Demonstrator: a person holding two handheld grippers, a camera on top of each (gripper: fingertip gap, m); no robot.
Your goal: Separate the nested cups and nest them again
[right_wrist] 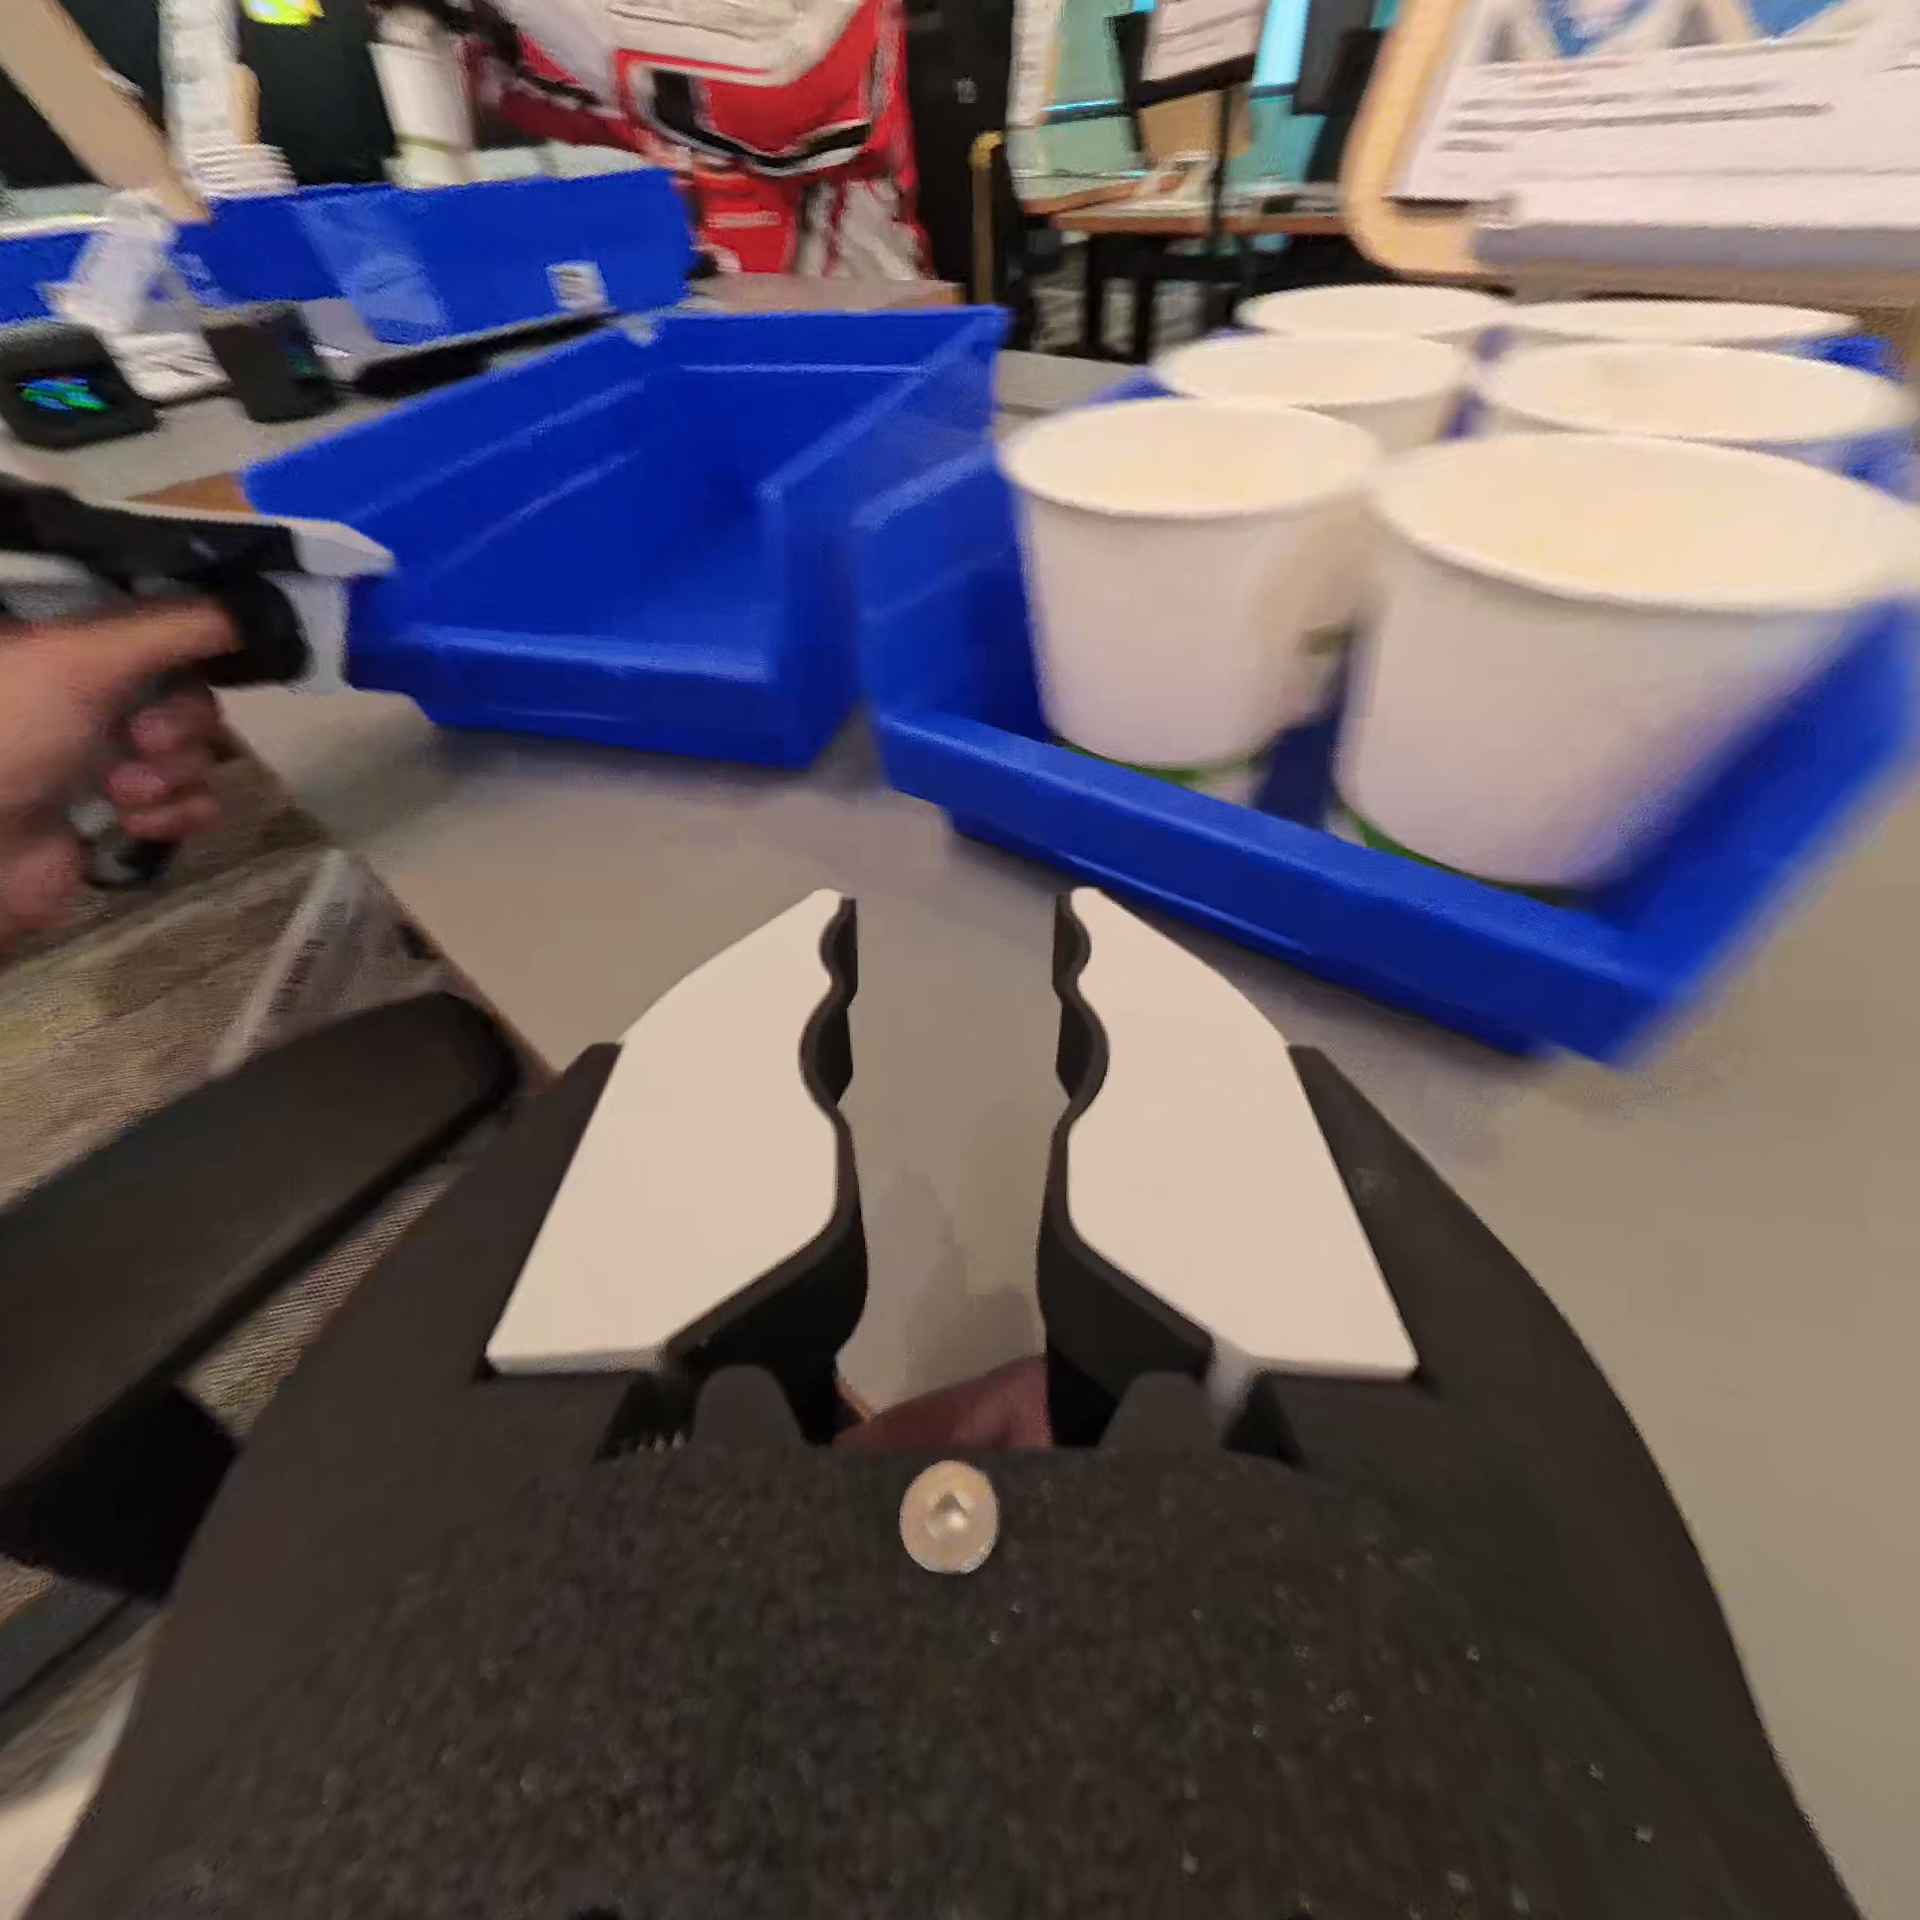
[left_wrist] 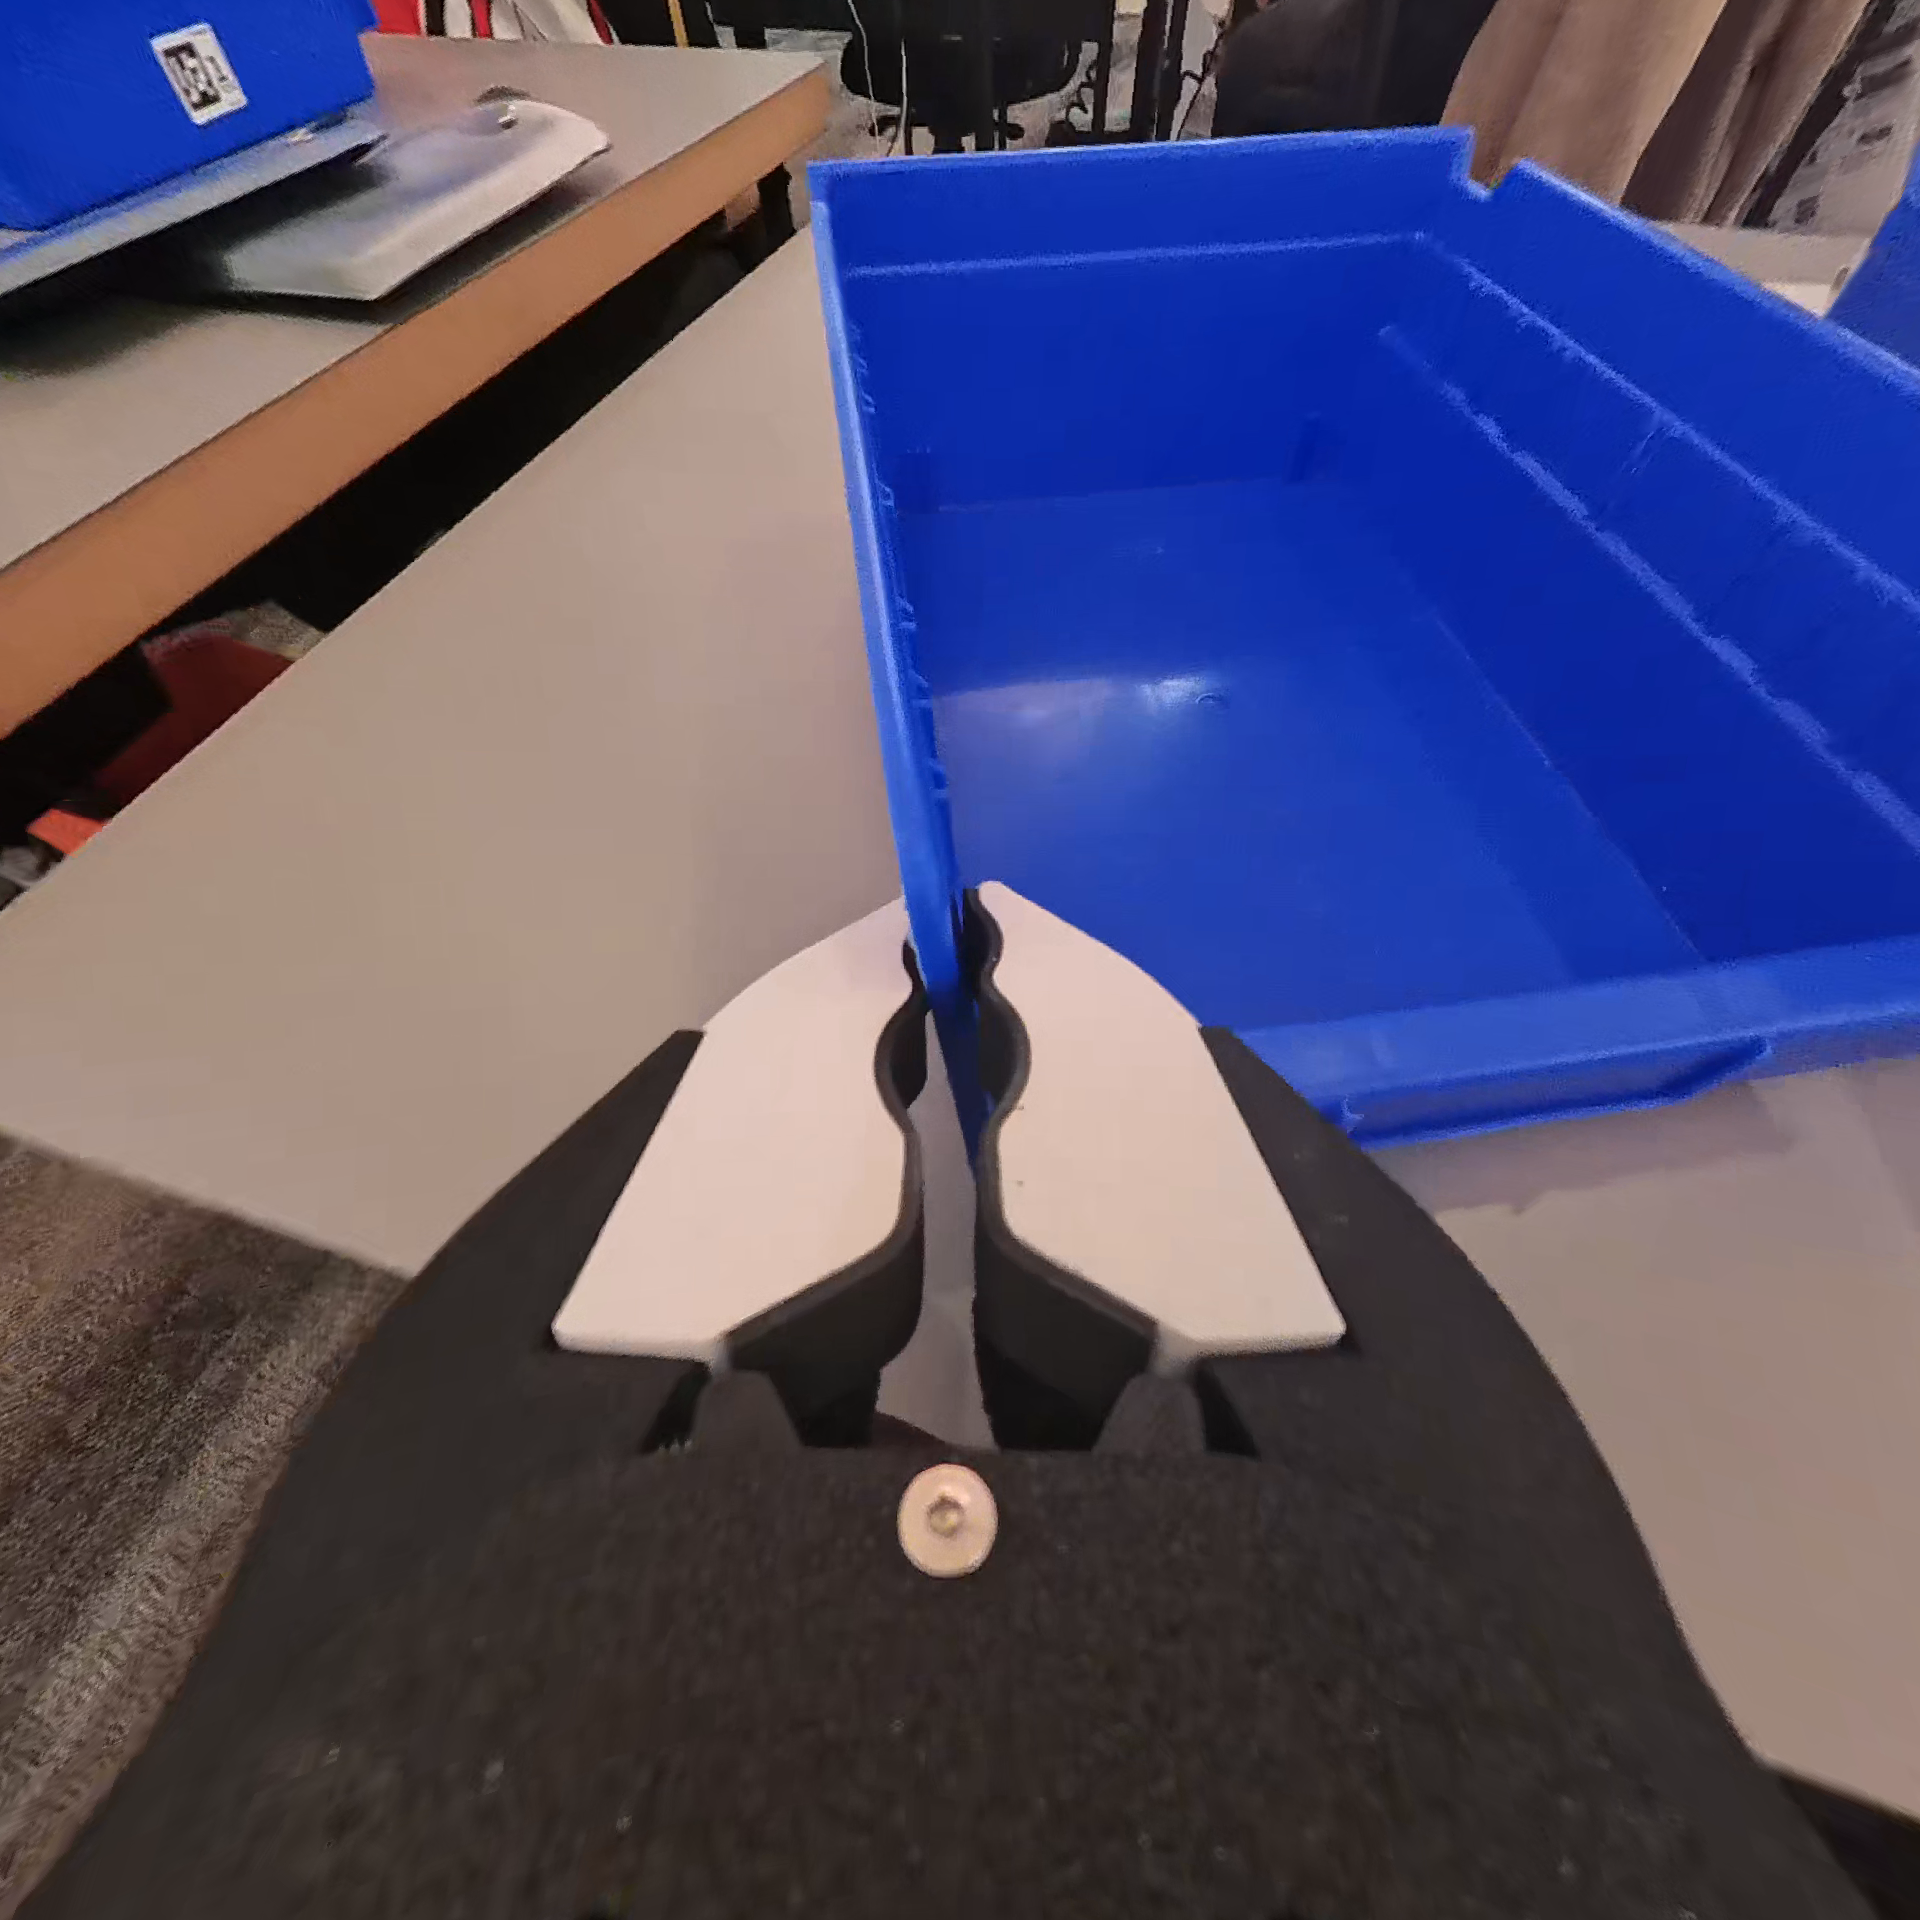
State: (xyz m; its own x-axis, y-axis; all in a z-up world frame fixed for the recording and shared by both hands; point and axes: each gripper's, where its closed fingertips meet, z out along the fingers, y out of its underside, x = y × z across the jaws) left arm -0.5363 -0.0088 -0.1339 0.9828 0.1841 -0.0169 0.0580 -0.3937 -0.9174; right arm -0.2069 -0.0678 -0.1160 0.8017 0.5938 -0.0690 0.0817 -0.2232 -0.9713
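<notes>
My left gripper (left_wrist: 951, 935) is shut on the near left wall of an empty blue bin (left_wrist: 1299, 727) that stands on the grey table (left_wrist: 468, 883). The wall's thin edge runs between the two pads. The same bin (right_wrist: 582, 582) shows in the right wrist view, with the left gripper (right_wrist: 332, 603) at its left corner. My right gripper (right_wrist: 956, 925) is open and empty above the table, in front of a second blue bin (right_wrist: 1299, 914). That bin holds several white paper cups (right_wrist: 1184, 582), upright, some with green bands near the base.
A person's hand (right_wrist: 73, 748) holds the left gripper's handle. A black chair arm (right_wrist: 229, 1164) lies at the left. A second table (left_wrist: 312, 343) with a blue box (left_wrist: 156, 94) and a dark tablet stands behind. Carpet shows at the lower left.
</notes>
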